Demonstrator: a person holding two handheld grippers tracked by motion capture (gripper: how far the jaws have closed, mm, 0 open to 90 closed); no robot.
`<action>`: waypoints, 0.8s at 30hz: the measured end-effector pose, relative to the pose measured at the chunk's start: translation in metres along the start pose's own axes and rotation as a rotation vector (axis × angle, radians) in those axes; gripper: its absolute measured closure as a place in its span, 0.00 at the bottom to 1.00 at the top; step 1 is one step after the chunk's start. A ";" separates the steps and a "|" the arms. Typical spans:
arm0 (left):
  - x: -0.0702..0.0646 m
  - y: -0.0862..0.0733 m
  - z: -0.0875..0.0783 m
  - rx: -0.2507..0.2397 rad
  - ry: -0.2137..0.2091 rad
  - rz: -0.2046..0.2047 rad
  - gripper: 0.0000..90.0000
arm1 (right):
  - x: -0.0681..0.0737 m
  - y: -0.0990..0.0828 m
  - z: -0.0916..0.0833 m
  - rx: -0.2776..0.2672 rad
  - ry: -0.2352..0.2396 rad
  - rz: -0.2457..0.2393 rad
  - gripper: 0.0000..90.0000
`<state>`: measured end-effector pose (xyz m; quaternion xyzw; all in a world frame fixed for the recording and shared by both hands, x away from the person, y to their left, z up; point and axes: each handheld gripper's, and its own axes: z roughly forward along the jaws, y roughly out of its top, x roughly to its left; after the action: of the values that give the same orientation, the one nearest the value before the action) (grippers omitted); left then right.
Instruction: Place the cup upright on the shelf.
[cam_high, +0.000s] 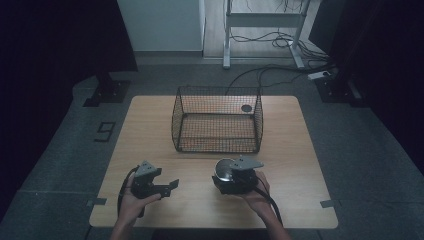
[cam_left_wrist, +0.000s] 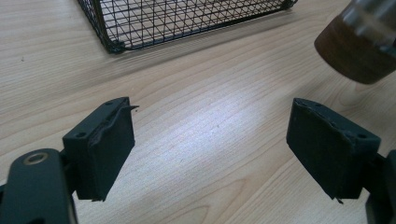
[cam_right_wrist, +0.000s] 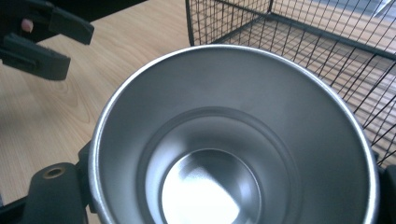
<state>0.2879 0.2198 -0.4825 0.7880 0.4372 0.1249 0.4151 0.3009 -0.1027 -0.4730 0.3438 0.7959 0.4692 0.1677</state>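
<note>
- The right hand-held gripper (cam_high: 226, 176) is clenched on a steel cup (cam_right_wrist: 233, 140), its jaws pressing the cup's sides. The cup sits near the front edge of the tabletop (cam_high: 295, 150), a little right of the middle, and looks lifted clear of the wood.
- The left hand-held gripper (cam_high: 172, 185) rests near the front-left part of the tabletop with its jaws released and wide apart, nothing between them; bare wood shows in the gap in the left gripper view.
- The wire basket (cam_high: 218, 120) stands at the middle of the far edge, open at the top (one small dark round thing already lies in its far-right corner, too small to name).
- I judge the step in hand to be carrying the cup to the basket. To do it well, lift until the cup's base clears the near rim, keep it level, then travel straight towards the far edge and lower inside.
- The strip of tabletop between cup and basket is free. The basket's near wire wall is the only edge to catch on, and the left hand sits well aside.
</note>
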 end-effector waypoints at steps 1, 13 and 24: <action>0.000 0.000 0.000 0.000 0.000 0.000 0.17 | 0.000 0.002 -0.001 -0.003 0.000 0.000 0.20; 0.002 0.000 -0.002 -0.004 0.000 -0.005 0.17 | -0.003 0.024 -0.005 -0.017 0.001 -0.014 0.20; 0.002 0.000 -0.002 -0.004 0.001 -0.003 0.17 | -0.006 0.041 -0.005 -0.024 0.022 -0.021 0.20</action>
<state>0.2877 0.2226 -0.4813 0.7865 0.4382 0.1256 0.4166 0.3187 -0.0969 -0.4356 0.3283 0.7955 0.4808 0.1680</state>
